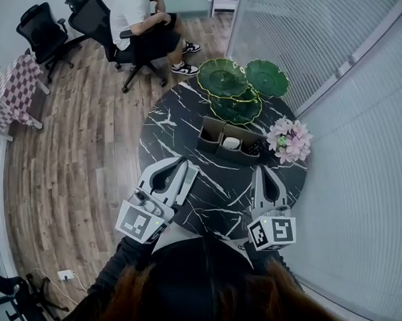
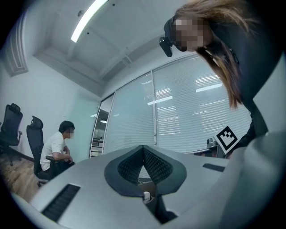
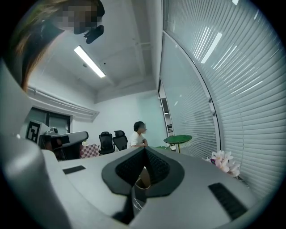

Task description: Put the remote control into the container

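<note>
In the head view a brown divided container [image 1: 213,135] stands on the round black marble table [image 1: 179,121]. A white round thing [image 1: 231,142] sits in its middle part, and a dark thing [image 1: 254,149] in its right part may be the remote control. My left gripper [image 1: 186,166] is shut and holds nothing, just left of and nearer than the container. The right gripper [image 1: 262,168] is also shut and holds nothing, close in front of the container's right end. In the left gripper view the left gripper [image 2: 143,148] points slightly upward with its jaws together. In the right gripper view the right gripper [image 3: 144,150] points level.
Green leaf-shaped tiered plates [image 1: 234,88] stand at the table's far side and pink flowers [image 1: 290,139] at its right edge. A glass wall with blinds [image 1: 344,84] runs along the right. A seated person [image 1: 138,23], office chairs [image 1: 42,30] and a checkered table [image 1: 12,91] are farther off.
</note>
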